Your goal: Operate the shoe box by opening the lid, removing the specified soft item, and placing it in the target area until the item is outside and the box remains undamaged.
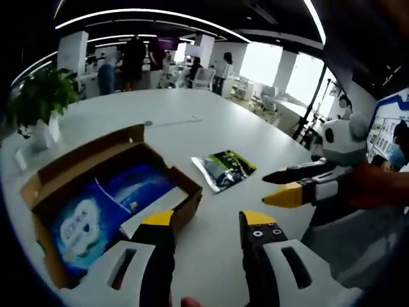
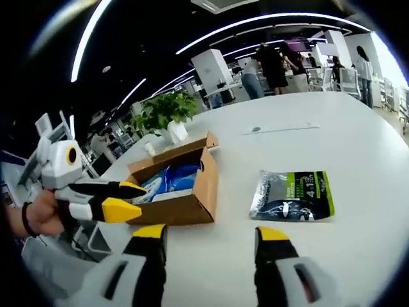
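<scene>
Box (image 1: 108, 192) open; soft packet (image 2: 293, 195) already out on table (image 1: 217, 121). My left gripper (image 1: 208, 220) and right gripper (image 2: 208, 235) both spread, empty.

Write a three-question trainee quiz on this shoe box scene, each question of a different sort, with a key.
1. True or false: the shoe box stands open, with blue packets inside.
2. Where does the green-and-black packet lie? A) inside the box B) on the white table, apart from the box C) between the right tool's jaws
3. Fill in: the left tool and right tool both have their jaws ____.

Key: 1 true; 2 B; 3 open, nothing held.
</scene>
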The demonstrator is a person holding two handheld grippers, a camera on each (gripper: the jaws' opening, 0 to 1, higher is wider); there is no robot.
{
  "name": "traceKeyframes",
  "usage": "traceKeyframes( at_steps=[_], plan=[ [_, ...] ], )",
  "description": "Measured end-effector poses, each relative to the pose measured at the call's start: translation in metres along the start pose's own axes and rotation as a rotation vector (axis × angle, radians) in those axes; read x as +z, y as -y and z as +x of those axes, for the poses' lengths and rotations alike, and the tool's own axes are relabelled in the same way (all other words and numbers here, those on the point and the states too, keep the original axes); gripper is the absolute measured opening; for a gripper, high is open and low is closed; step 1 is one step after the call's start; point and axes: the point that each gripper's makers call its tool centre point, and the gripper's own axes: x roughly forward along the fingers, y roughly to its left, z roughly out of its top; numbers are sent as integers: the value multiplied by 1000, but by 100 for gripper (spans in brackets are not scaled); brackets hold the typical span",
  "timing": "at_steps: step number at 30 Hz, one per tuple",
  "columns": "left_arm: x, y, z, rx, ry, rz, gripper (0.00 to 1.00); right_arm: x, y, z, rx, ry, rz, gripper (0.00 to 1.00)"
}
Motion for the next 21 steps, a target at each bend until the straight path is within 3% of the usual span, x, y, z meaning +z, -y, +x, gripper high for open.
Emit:
traceKeyframes(
  at_steps=[21],
  plan=[
    [-16,-47,-42,114,6,-32,42,13,-46,29,86,-33,-115,53]
  ],
)
